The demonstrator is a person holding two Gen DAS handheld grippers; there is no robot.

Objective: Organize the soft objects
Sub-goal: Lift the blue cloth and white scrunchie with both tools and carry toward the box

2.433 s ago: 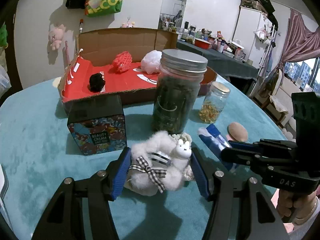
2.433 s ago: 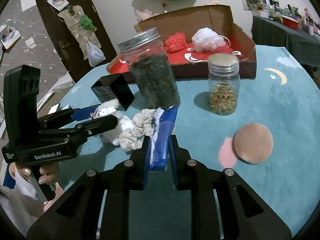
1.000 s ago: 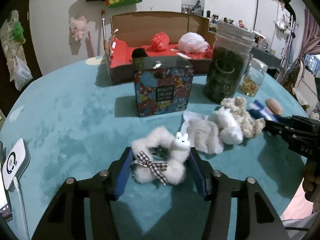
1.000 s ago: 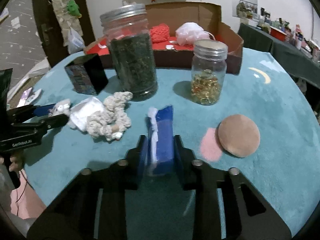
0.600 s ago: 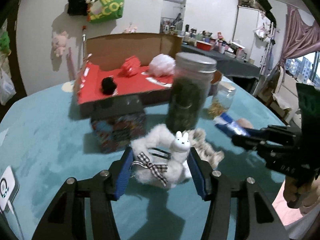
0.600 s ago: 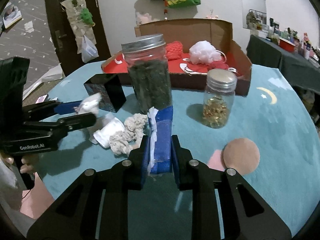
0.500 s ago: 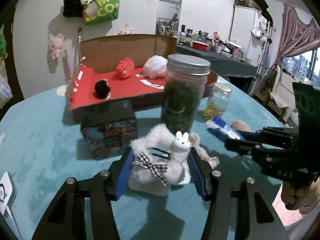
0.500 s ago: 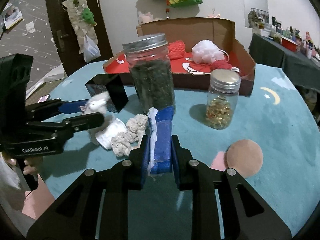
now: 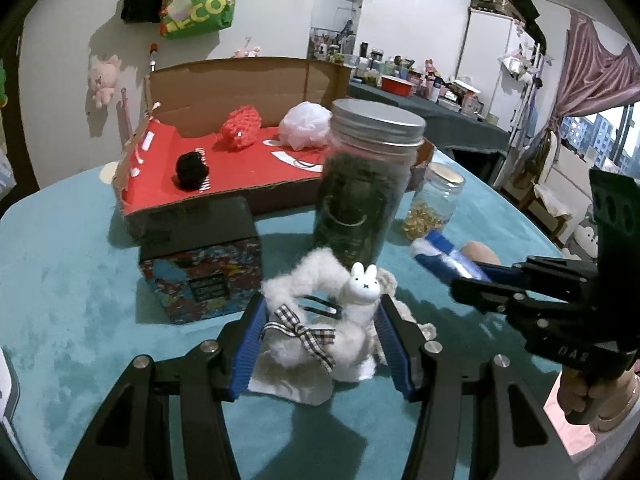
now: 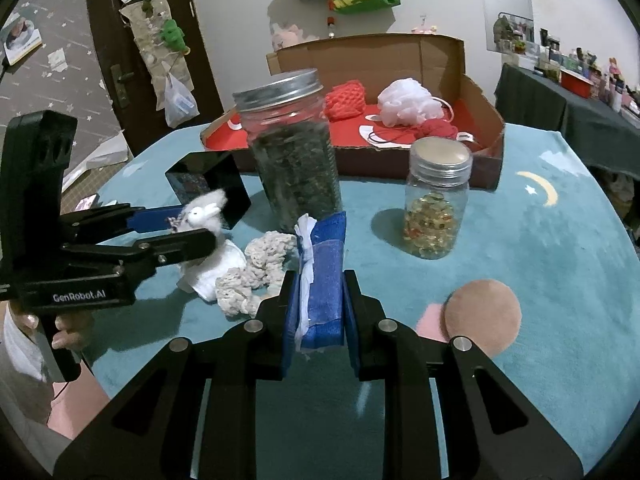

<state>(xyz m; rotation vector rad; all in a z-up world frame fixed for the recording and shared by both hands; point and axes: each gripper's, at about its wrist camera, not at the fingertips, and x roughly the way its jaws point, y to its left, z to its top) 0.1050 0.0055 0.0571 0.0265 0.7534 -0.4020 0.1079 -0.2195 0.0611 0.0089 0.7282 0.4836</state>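
My left gripper (image 9: 320, 312) is shut on a fluffy white scrunchie (image 9: 304, 280) with a bunny head and a plaid bow, held just above the teal table. My right gripper (image 10: 318, 280) is shut on a folded blue sponge cloth (image 10: 326, 248) with a white edge. Each gripper shows in the other's view: the left gripper (image 10: 196, 226) at the left, the right gripper (image 9: 464, 276) at the right. Behind stands an open cardboard box (image 9: 240, 80) lined in red, holding a red knit piece (image 9: 240, 126), a white bath pouf (image 9: 306, 124) and a black pompom (image 9: 192, 166).
A tall jar of dark leaves (image 10: 292, 156) and a small jar of golden beads (image 10: 436, 204) stand between me and the box. A black patterned box (image 9: 200, 268) sits left. A cream knit scrunchie (image 10: 260, 272), a white pad (image 10: 212, 272) and a tan round puff (image 10: 482, 316) lie on the table.
Over the last second both grippers rose from the table and came forward toward the jars, each keeping its load. The left one swung back in beside the tall jar.
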